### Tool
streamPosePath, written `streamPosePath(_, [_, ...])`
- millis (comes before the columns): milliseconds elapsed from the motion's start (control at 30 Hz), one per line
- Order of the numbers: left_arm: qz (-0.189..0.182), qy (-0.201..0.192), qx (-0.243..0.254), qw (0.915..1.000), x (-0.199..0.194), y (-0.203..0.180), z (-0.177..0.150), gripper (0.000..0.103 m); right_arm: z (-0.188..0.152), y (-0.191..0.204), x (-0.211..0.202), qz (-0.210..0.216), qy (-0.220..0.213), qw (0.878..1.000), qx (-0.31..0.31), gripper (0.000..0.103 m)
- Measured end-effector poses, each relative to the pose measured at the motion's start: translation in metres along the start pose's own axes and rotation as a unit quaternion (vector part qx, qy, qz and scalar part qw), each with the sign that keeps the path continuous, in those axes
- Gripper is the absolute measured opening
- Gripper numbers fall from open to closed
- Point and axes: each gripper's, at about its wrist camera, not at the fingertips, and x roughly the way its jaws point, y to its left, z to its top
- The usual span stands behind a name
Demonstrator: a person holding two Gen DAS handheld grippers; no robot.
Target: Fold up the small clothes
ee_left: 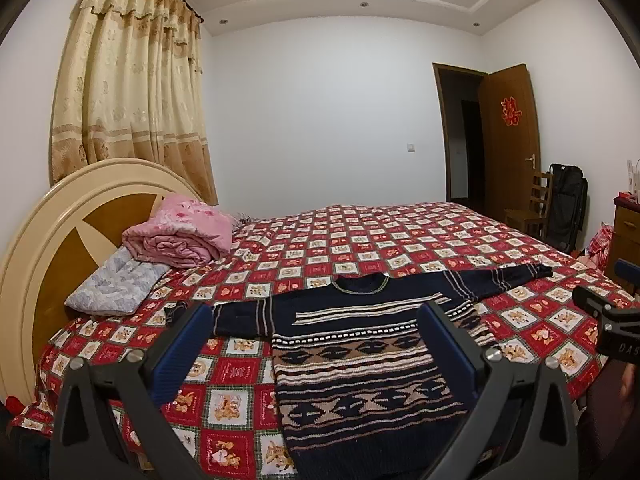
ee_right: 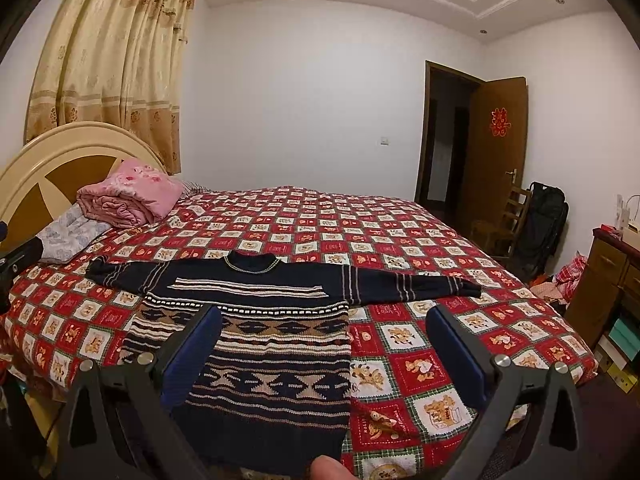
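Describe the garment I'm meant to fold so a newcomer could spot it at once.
Start at the bed with its red-and-white checked cartoon bedspread. On its near edge, spread flat with both sleeves out, lies a navy knit sweater. Its tan and cream geometric bands set it apart from the pink quilt folded by the headboard.

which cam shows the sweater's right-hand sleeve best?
Right wrist view. The sweater lies flat on the bedspread and that sleeve shows whole, shoulder to cuff, above the open right gripper. In the left wrist view the sleeve is foreshortened and its shoulder end sits behind a finger.
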Motion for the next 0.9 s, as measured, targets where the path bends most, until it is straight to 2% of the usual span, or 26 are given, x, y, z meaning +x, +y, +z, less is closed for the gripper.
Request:
streamPosePath(433, [-0.007, 0.037, 0.008, 0.9992, 0.031, -0.008, -0.017, 0.103, -0.012, -0.008, 0.029, -0.001, 0.031, 1.0, 0.001, 0.102])
streamPosePath(600, [-0.003, 0.058, 0.015, 0.9982, 0.063, -0.011, -0.027, 0.103, -0.026, -0.018, 0.057, 0.017, 0.049, 0.998, 0.018, 0.102])
streamPosePath(900, [-0.02, 0.114, 0.035, 0.9927, 0.143, -0.024, -0.047, 0.103, -0.052, -0.047, 0.135, 0.002, 0.115, 0.992, 0.052, 0.102])
